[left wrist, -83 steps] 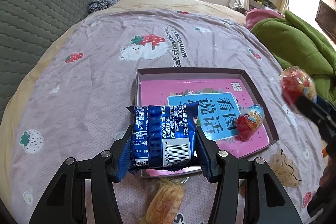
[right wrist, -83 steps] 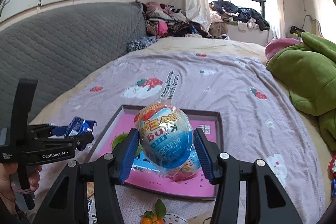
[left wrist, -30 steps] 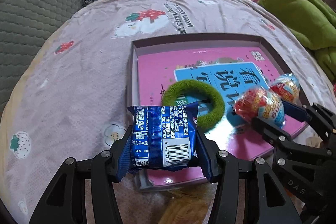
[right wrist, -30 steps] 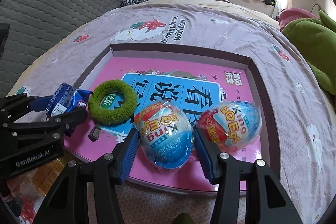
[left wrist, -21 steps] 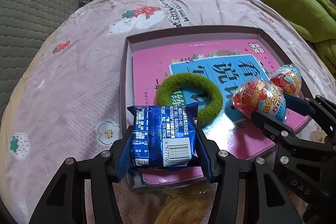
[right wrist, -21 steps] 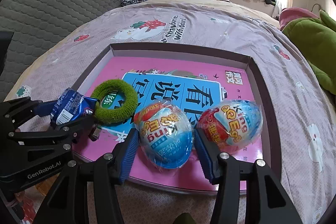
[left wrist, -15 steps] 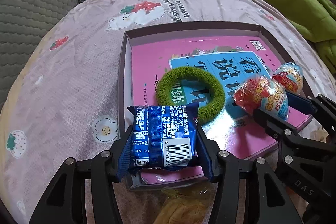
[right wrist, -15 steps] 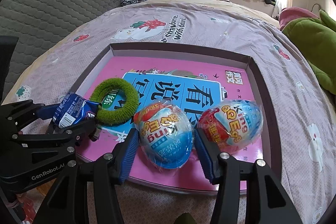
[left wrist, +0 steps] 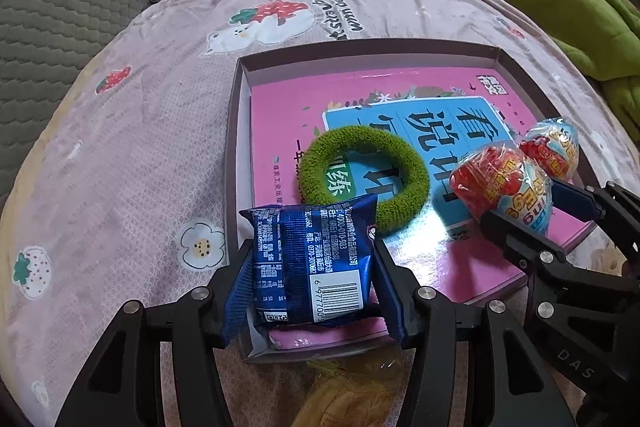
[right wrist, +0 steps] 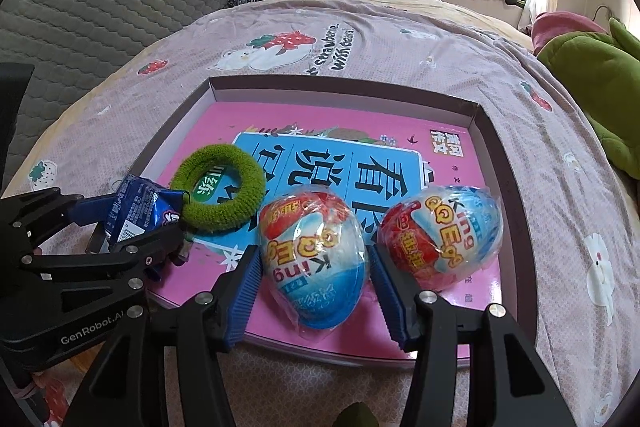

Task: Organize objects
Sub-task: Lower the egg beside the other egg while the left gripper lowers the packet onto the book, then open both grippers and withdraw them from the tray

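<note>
Left claw (left wrist: pixel 312 279) clamps soft, crinkly snack pack (left wrist: pixel 312 263) by its sides; right claw (right wrist: pixel 312 285) grips egg (right wrist: pixel 314 259), likely light, slippery.

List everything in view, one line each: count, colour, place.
Tray: one, dark rim, pink and blue printed floor, on the bed.
Fuzzy ring: one, green, in the tray, left side.
Toy eggs: two, red and blue; one lying in the tray, one between the right gripper's fingers.
Snack packet: one, dark blue, in the left gripper.
Yellow packet: one, on the bedsheet just outside the tray's near edge.
Bedsheet: one, mauve, strawberry print.
Blanket: green, at the right.
Left gripper: black, blue pads.
Right gripper: black, blue pads.
</note>
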`<control>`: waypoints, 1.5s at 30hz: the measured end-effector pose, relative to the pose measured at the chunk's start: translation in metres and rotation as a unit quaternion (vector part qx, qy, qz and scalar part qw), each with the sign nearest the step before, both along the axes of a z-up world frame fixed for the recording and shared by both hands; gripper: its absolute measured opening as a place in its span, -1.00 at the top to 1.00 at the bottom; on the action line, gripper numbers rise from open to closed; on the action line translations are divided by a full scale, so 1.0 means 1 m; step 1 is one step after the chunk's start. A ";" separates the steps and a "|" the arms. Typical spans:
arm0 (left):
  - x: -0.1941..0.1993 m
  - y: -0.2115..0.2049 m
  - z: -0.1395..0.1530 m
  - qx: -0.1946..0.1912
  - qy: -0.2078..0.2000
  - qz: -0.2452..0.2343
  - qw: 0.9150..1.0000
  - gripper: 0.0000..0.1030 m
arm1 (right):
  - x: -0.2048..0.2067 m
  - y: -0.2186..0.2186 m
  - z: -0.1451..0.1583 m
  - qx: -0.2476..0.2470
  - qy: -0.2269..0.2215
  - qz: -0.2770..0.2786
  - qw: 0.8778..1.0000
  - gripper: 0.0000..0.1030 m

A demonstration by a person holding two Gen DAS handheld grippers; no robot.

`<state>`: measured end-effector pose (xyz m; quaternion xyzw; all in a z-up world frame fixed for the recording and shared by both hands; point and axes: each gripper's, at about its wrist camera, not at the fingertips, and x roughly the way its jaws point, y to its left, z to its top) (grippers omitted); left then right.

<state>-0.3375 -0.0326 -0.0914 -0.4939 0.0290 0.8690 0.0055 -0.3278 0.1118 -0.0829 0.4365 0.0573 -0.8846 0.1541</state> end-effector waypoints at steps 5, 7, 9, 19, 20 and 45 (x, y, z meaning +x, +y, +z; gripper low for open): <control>0.000 -0.003 0.003 0.009 0.000 0.008 1.000 -0.13 | 0.002 0.000 0.006 -0.006 0.004 0.001 1.000 -0.05; 0.001 -0.003 0.005 0.007 0.002 0.011 1.000 -0.15 | 0.003 0.001 0.008 -0.007 0.006 0.001 1.000 -0.05; 0.001 -0.003 0.007 0.005 0.006 0.012 1.000 -0.17 | 0.004 0.001 0.009 -0.007 0.007 0.001 1.000 -0.05; 0.003 -0.005 0.018 0.004 0.018 0.015 1.000 -0.21 | 0.005 0.003 0.018 -0.016 0.010 -0.002 1.000 -0.06; 0.004 -0.005 0.020 0.004 0.019 0.016 1.000 -0.21 | 0.006 0.002 0.019 -0.016 0.009 -0.002 1.000 -0.06; 0.037 0.004 0.094 0.017 0.097 0.016 0.995 -0.21 | 0.025 0.016 0.072 -0.060 0.044 -0.015 0.997 -0.12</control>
